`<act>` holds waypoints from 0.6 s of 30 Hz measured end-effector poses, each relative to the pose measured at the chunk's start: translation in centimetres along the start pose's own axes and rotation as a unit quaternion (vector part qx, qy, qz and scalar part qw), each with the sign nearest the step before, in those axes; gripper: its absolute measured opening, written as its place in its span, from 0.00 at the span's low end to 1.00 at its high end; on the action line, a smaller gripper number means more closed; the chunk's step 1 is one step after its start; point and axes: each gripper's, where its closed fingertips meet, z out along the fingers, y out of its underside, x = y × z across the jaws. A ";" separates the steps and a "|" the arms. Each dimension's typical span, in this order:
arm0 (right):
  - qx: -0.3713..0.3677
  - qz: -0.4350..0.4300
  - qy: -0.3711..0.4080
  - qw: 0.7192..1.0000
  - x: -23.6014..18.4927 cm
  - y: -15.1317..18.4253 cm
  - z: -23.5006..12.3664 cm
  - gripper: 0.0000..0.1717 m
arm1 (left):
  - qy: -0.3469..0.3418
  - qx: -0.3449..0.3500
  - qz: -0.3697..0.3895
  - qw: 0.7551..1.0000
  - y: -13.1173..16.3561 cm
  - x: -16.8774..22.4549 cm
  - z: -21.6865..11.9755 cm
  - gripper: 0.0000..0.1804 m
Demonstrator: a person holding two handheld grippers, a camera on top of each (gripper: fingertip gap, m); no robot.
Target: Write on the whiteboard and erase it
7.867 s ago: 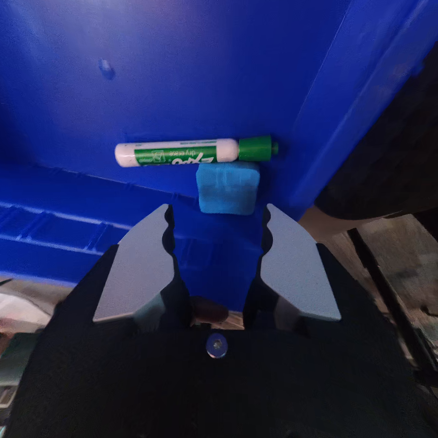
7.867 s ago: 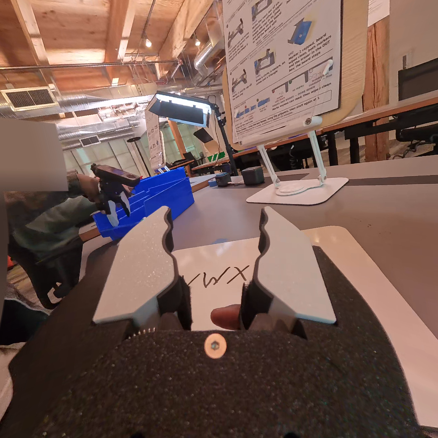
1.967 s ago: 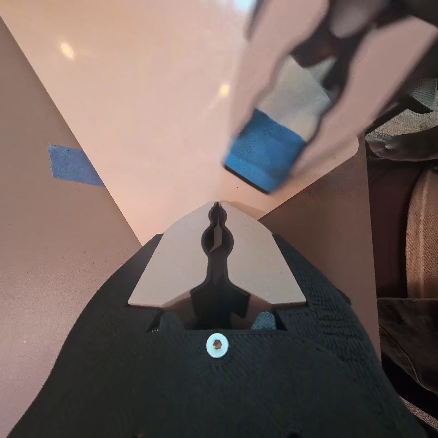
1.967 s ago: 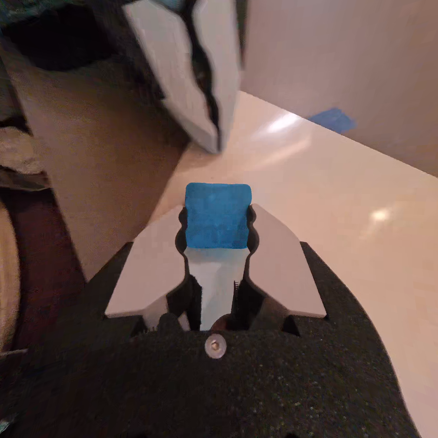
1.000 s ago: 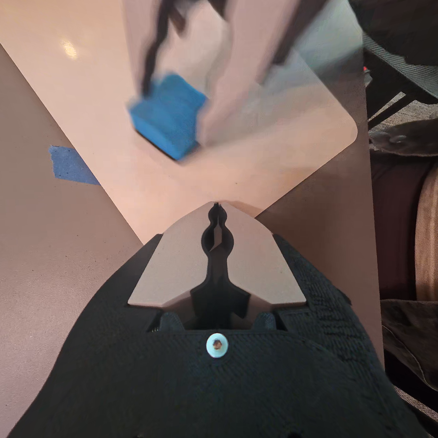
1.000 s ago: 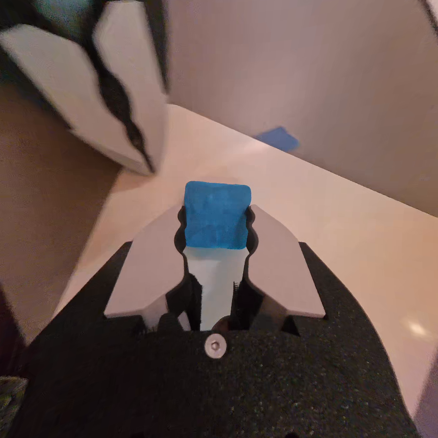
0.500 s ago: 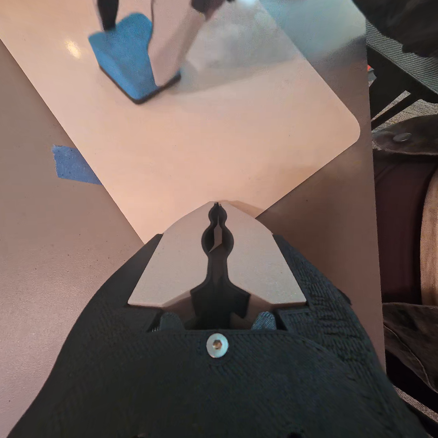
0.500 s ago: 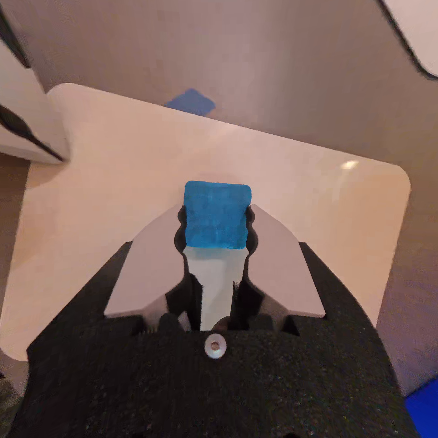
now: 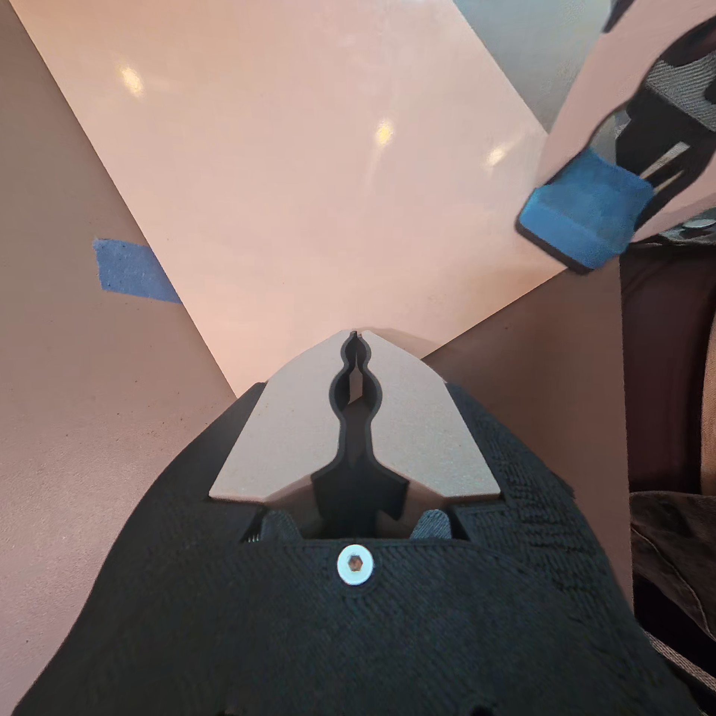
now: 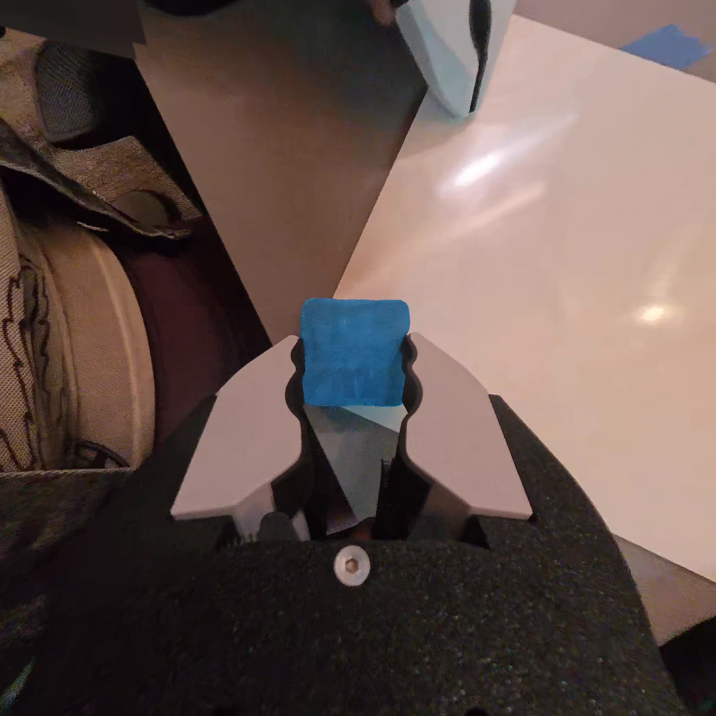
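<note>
Brown worktop (image 9: 77, 387) carries whiteboard (image 9: 310, 174), no marks visible. Erase step in hand: right gripper (image 10: 353, 348) clamps blue eraser (image 10: 354, 352) at the board's near corner. Left gripper (image 9: 355, 334), fingers together and empty, rests on another corner. Next: probably put the eraser away.

A bright blue eraser (image 10: 354, 352) with a dark base sits between pale grey fingers (image 10: 252, 434) on a speckled black gripper body, over a glossy white whiteboard (image 10: 561, 271), a brown table (image 9: 77, 387) and blue tape (image 9: 129, 271).
</note>
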 end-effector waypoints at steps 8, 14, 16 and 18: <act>0.004 0.012 -0.016 1.000 -1.3 0.8 -0.6 0.29 | -0.003 -0.001 -0.001 1.000 0.0 0.0 0.0 0.00; 0.189 0.078 0.023 0.979 4.5 -2.1 -8.6 0.29 | 0.014 0.011 0.003 1.000 -0.1 0.4 0.1 0.00; 0.246 0.105 0.075 0.961 7.8 -2.2 -13.0 0.29 | 0.015 0.012 0.002 1.000 -0.1 0.4 0.1 0.00; 0.230 0.132 0.157 0.951 11.2 0.0 -15.6 0.29 | 0.014 0.014 0.006 1.000 -0.1 0.4 0.1 0.00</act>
